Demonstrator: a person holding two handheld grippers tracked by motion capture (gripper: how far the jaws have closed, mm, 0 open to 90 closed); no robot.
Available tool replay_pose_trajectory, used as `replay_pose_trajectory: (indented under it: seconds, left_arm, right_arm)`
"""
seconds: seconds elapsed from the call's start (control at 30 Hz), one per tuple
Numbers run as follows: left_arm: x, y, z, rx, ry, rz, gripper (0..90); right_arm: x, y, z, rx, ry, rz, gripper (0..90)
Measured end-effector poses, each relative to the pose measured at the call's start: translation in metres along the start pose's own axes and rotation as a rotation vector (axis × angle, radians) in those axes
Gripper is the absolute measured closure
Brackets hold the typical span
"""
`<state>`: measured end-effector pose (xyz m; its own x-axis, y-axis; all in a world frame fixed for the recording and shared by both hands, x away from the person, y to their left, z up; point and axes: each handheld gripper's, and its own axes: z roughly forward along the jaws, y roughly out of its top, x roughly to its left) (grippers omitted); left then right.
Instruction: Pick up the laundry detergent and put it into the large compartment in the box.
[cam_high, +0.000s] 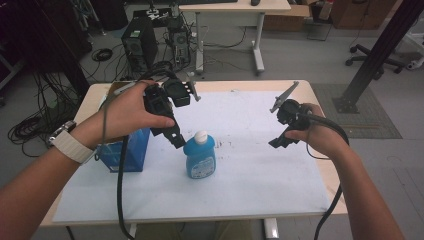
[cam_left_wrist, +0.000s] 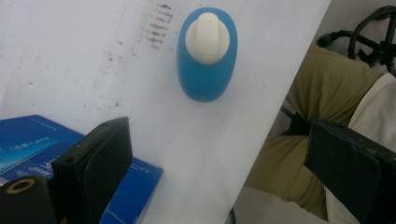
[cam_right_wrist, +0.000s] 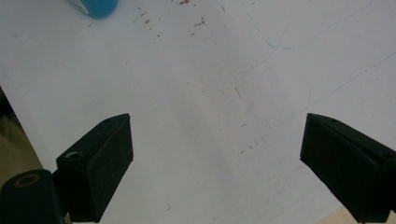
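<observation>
High view, near edge of the frame: the person's two forearms enter from the bottom corners, a white watch strap (cam_high: 74, 145) on the left wrist. Lower centre: a blue bottle (cam_high: 200, 157) with a white cap (cam_high: 201, 136) stands upright on the white sheet (cam_high: 260, 175) that covers the table (cam_high: 305, 89). The left gripper (cam_high: 176, 139) hangs just above and to the left of the cap, pointing steeply down, close to the bottle's shoulder but not closed on it. At centre left a blue box (cam_high: 131, 150) stands on the sheet, just beside the bottle and partly hidden by the left hand (cam_high: 131, 111). At centre right the right gripper (cam_high: 278, 142) is held over bare sheet, well apart from the bottle.

Left gripper view: the jaws stand wide apart and hold nothing; the bottle (cam_left_wrist: 207, 55) is seen from above at upper centre, ahead of the jaws rather than between them, and the box (cam_left_wrist: 32, 144) lies at lower left. Right gripper view: the jaws are likewise spread and hold nothing over the scuffed sheet (cam_right_wrist: 210, 107), a blue edge of the bottle (cam_right_wrist: 97, 7) cutting the upper left corner.

Far edge of the high view: a computer tower (cam_high: 139, 44), cables, a second desk (cam_high: 235, 10) and an office chair base on the floor.

Step in hand, by judgement: the left gripper's approach to the bottle, before any grasp. The next move calls for bringing the spread jaws down to either side of the neck or body, centred so the bottle is not tipped against the box, then closing.
</observation>
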<state>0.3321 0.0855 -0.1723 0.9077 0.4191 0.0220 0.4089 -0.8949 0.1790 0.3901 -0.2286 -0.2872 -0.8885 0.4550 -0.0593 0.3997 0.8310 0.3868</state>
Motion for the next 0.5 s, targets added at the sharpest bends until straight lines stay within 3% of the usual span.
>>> replay_pose_trajectory:
  seconds: [0.5]
  left_arm:
    - [-0.004, 0.016, 0.013, -0.019, -0.004, 0.007, 8.2]
  right_arm:
    - [0.000, 0.000, 0.001, -0.003, 0.002, 0.000, 9.6]
